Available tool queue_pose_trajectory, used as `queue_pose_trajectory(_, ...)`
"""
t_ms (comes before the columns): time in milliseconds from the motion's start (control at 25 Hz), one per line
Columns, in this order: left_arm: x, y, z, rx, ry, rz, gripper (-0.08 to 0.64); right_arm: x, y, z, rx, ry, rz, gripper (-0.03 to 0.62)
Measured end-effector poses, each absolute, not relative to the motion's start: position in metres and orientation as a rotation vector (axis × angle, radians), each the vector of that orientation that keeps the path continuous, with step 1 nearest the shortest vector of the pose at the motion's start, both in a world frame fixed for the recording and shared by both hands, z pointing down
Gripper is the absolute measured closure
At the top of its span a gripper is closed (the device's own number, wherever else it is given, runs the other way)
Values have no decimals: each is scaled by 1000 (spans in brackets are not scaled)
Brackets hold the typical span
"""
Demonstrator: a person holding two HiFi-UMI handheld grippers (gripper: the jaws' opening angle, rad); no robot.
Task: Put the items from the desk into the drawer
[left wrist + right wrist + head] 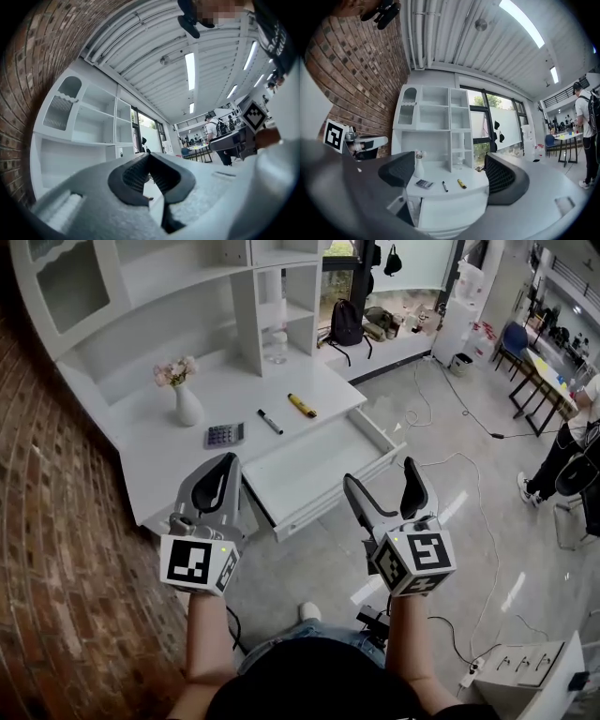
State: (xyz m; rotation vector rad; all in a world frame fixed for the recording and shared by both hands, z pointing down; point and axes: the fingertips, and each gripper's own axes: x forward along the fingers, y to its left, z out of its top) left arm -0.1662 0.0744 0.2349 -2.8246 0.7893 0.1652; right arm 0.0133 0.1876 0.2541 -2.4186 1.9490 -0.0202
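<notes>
While the person is holding both tools up just short of the open drawer (309, 470), the left gripper (228, 461) is showing its jaws pressed together with nothing between them. The right gripper (380, 472) is showing its jaws spread wide and empty. Each is carrying a cube of black-and-white square markers. The drawer is standing pulled out of the white desk (150, 456), with its bare bottom lying between the two grippers' tips.

Just behind the drawer, the task's things are lying apart from one another on the desktop: a calculator (225, 435) behind its left corner, a black marker (270, 422) behind its middle, and a yellow highlighter (302, 406) a little farther back to the right. A white vase of pink flowers (187, 404) is standing farther back, left of the drawer. A clear bottle (276, 345) is sitting in a shelf compartment beyond the pens. A brick wall (56, 549) is running along left of the drawer. Well beyond the drawer's right end, a black backpack (345, 322) is resting on a sill, cables (441, 399) are trailing across the shiny floor (450, 521), and a person (562, 460) is standing.
</notes>
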Motion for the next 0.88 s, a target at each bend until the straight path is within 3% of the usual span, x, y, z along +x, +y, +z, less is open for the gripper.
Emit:
queue_pose_trajectory(360,-115,38,245,-2835,890,153,561,77,140,265,-2388,2043,-56,158)
queue_pose_trajectory(880,-97,-9,270,-2843,958,94,561,103,88,311,-2384,2111,-157,205)
